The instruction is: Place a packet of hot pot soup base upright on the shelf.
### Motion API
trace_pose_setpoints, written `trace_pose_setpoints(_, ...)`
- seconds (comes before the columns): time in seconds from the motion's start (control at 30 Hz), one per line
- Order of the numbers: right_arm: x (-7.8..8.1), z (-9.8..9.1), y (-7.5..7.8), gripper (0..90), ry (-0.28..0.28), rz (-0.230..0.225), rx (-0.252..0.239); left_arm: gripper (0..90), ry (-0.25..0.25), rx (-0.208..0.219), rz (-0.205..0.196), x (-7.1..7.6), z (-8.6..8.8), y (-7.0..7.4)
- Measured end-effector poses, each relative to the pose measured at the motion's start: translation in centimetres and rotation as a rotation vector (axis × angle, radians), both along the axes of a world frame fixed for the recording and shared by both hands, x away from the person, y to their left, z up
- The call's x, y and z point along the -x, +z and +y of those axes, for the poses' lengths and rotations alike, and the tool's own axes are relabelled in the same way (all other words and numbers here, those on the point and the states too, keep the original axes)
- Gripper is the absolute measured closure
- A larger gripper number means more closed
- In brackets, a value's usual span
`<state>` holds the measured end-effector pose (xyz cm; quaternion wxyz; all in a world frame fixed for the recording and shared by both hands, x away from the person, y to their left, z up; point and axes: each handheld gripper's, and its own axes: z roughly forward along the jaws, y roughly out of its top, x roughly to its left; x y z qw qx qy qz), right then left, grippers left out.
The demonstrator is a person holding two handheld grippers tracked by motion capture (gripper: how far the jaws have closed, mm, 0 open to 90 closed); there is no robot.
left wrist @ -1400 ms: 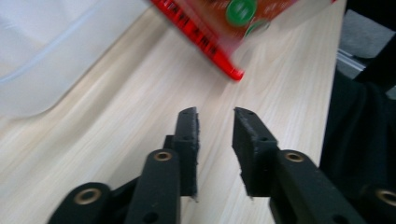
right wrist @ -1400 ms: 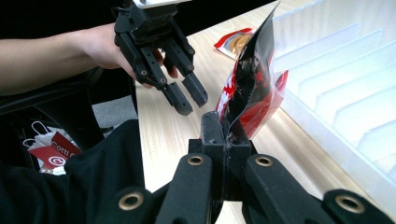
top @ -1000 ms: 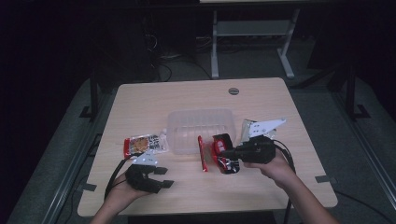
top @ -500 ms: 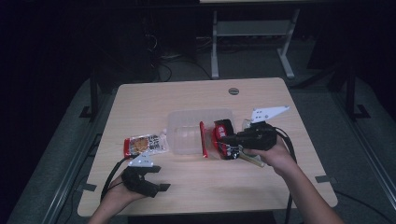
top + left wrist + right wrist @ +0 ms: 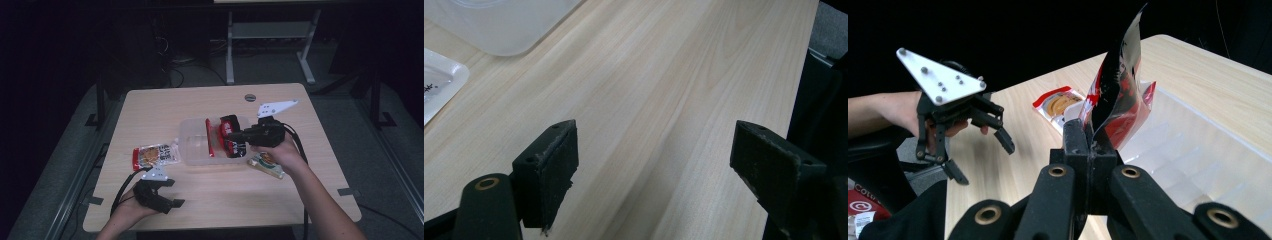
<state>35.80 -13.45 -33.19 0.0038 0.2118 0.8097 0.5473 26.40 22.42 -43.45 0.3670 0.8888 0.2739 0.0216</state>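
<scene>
My right gripper (image 5: 236,136) is shut on the edge of a red and black snack packet (image 5: 227,131), which hangs over the clear plastic container (image 5: 192,150). In the right gripper view the packet (image 5: 1118,95) stands up from the closed jaws (image 5: 1088,145) beside the container (image 5: 1198,150). My left gripper (image 5: 172,194) rests near the table's front left edge. Its jaws have just been opening and stand wide apart (image 5: 654,150) over bare wood, with nothing between them.
A clear-wrapped biscuit packet with red ends (image 5: 152,155) lies left of the container. Another packet (image 5: 267,166) lies under my right hand. A round cable port (image 5: 250,97) sits at the table's far edge. Dark floor and a white stand surround the table.
My right gripper has carried the red and black packet up and away from me, over the container. My left gripper's jaws have spread apart while the hand stayed put.
</scene>
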Motion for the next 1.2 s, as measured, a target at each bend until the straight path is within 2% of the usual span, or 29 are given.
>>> trace_pose_setpoints(0.17,-0.9,1.4,0.3,89.8,0.009,-0.007,0.012,19.0,-0.002,0.0,-0.002,0.0,0.0,0.0)
trace_pose_setpoints(0.57,-2.8,4.6,0.4,89.8,0.021,0.008,0.0,19.0,-0.001,0.007,-0.003,0.0,-0.1,0.1)
trace_pose_setpoints(0.8,-3.8,6.9,-0.5,89.8,0.028,0.034,0.004,19.0,-0.005,0.013,-0.001,0.0,-0.1,0.1)
trace_pose_setpoints(0.97,-4.1,7.9,-0.9,89.8,0.035,0.037,0.014,19.0,-0.005,0.014,-0.012,0.0,0.0,0.1)
trace_pose_setpoints(1.1,-4.3,8.6,-1.6,89.7,0.027,0.041,0.042,19.0,-0.004,0.015,-0.006,0.1,0.0,0.1)
trace_pose_setpoints(1.2,-4.5,8.7,-1.8,89.7,0.023,0.05,0.045,19.0,-0.005,0.014,-0.004,0.1,0.0,0.1)
